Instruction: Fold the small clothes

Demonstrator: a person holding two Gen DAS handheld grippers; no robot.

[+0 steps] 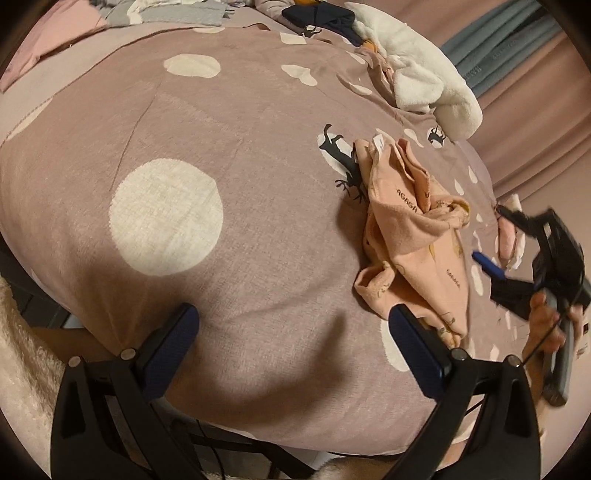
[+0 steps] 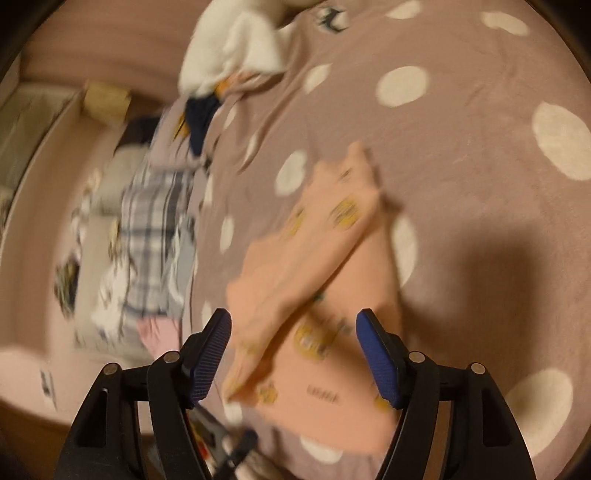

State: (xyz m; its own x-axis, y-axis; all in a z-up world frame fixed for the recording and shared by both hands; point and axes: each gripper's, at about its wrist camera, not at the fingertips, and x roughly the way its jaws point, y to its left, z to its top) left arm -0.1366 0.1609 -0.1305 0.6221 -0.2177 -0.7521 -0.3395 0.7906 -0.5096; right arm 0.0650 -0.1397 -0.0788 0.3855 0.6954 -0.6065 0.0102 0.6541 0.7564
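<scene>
A small peach garment point(image 1: 413, 240) with yellow prints and lettering lies crumpled on the mauve polka-dot blanket point(image 1: 221, 147). My left gripper point(image 1: 291, 314) is open and empty above the blanket, its right finger just over the garment's near edge. My right gripper point(image 1: 491, 240) shows in the left wrist view to the right of the garment, held in a hand, open. In the blurred right wrist view the right gripper point(image 2: 293, 321) is open and empty just above the same peach garment point(image 2: 317, 295).
A white fluffy cloth point(image 1: 424, 70) and dark clothes point(image 1: 325, 18) lie at the far edge of the bed. A pile of plaid and patterned clothes point(image 2: 147, 236) lies left of the garment in the right wrist view. Curtains point(image 1: 517, 74) hang at right.
</scene>
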